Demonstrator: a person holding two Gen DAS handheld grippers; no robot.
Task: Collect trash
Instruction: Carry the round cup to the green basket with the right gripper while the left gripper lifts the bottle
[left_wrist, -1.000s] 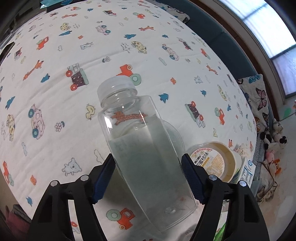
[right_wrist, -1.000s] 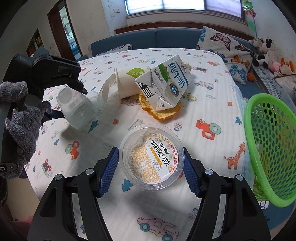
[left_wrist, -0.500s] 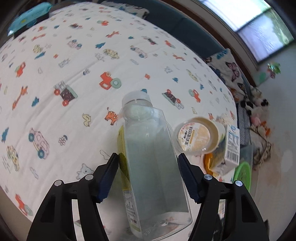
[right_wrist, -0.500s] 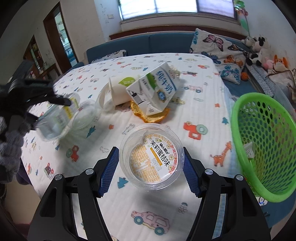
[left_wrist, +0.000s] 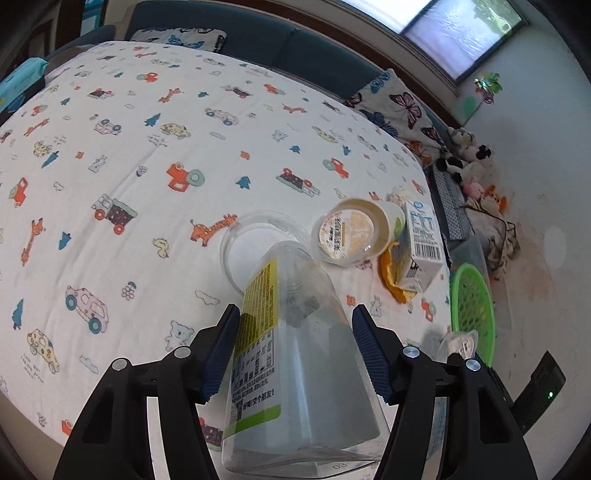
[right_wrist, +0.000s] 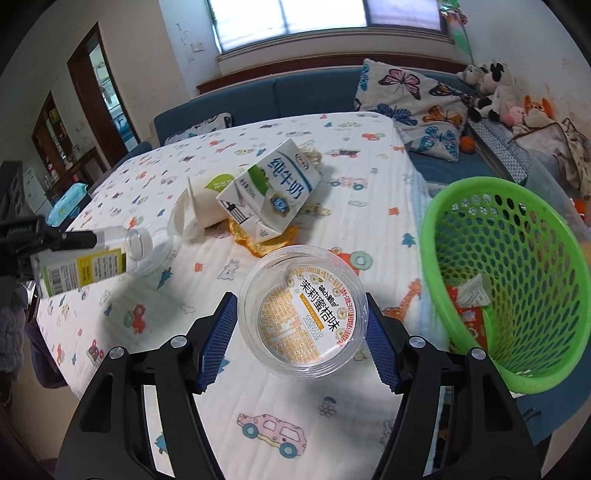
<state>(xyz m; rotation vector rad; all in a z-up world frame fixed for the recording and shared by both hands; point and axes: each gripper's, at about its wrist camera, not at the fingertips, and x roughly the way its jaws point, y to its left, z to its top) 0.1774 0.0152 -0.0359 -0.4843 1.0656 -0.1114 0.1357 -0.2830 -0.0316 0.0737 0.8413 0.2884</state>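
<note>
The left tongs grip the clear bottle tight, and in the last second they have lifted it off the surface and swung it round, so its top now points toward the green basket. The right tongs squeeze the round plastic cup and have carried it closer to the green basket, which now looks bigger and near. Both bits of trash are up in the air, so dropping them in looks like the next job; the milk carton lies on the surface and is left for later
</note>
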